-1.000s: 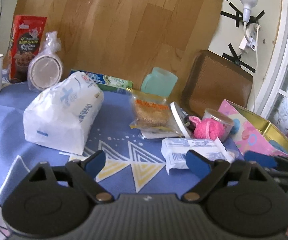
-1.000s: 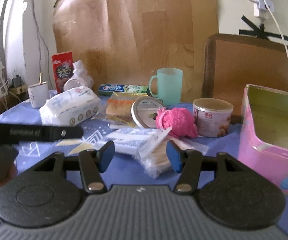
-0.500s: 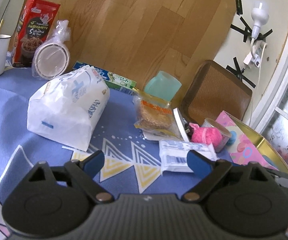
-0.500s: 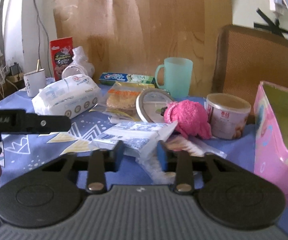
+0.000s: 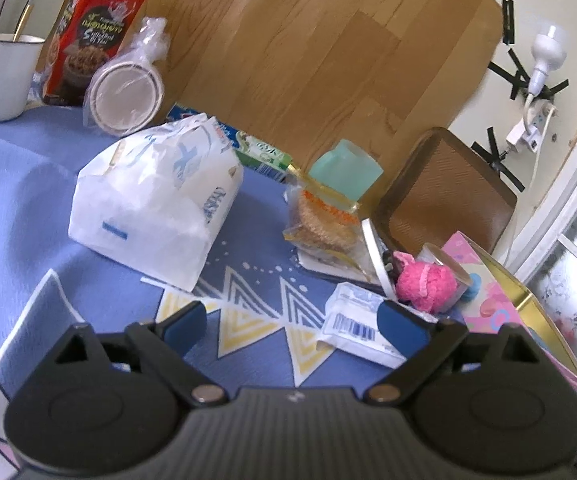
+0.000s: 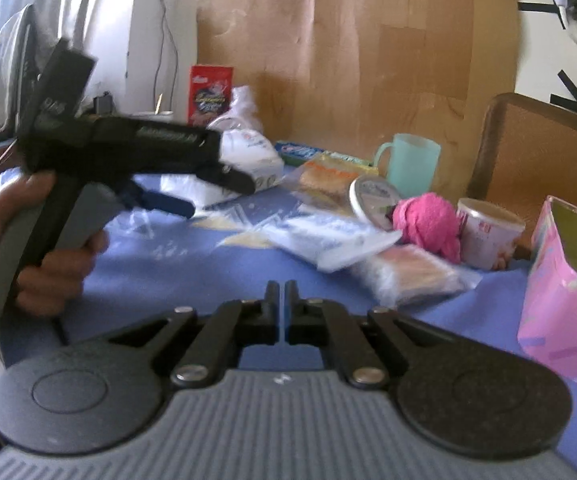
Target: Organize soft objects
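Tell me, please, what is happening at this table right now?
A person is sorting soft items on a cluttered blue tablecloth, a gripper in each hand. The right gripper is shut on nothing, short of the packets. The left gripper is opening, empty, above the cloth. The pink towel and tissue pack lie untouched; the pink box stands open.

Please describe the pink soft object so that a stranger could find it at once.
Start at the pink tin box at the table's right edge. Just left of it stands a small round tub, and the pink fluffy cloth lies against it. It is the only fuzzy, bright pink bundle among plastic packets.
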A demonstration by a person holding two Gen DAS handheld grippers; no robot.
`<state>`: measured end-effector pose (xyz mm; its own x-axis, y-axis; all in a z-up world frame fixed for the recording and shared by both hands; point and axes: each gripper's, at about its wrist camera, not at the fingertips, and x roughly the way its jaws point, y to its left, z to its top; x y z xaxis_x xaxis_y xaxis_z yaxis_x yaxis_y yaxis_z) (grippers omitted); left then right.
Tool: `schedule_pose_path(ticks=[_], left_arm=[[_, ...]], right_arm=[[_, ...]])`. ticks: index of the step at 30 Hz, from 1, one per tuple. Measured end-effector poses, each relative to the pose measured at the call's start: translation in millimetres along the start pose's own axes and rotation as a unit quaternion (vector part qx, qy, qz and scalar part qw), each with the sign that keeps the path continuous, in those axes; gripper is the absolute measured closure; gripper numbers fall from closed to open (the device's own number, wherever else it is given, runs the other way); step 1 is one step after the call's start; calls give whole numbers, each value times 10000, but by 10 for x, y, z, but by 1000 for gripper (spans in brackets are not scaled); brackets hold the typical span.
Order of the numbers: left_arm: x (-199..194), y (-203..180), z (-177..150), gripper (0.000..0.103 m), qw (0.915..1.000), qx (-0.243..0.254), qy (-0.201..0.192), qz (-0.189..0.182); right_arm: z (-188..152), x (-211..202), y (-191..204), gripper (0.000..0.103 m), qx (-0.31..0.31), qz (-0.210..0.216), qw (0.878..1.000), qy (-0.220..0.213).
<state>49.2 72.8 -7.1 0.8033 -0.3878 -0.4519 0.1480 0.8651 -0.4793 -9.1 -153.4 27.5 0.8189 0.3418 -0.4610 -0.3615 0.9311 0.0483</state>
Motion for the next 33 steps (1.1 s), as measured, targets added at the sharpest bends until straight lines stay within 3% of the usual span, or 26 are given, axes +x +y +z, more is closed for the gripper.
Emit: schedule_pose_path(ticks=[2, 8, 13, 33], left_arm=[[8, -10, -2, 7, 10000, 40, 22, 19], [20, -60, -14, 6, 9998, 175, 65, 20], [41, -57, -6, 6, 9998, 169, 114, -11], [54, -70, -9, 5, 9997, 205, 131, 1]], right_arm=[[-36, 44, -38, 91, 58, -79, 9999, 118], [-39, 122, -325, 85, 1039, 131, 9940, 302], [-66, 81, -277, 72, 1036, 243, 9940, 249], [-67, 76, -312, 69, 1067, 288, 9936, 250]])
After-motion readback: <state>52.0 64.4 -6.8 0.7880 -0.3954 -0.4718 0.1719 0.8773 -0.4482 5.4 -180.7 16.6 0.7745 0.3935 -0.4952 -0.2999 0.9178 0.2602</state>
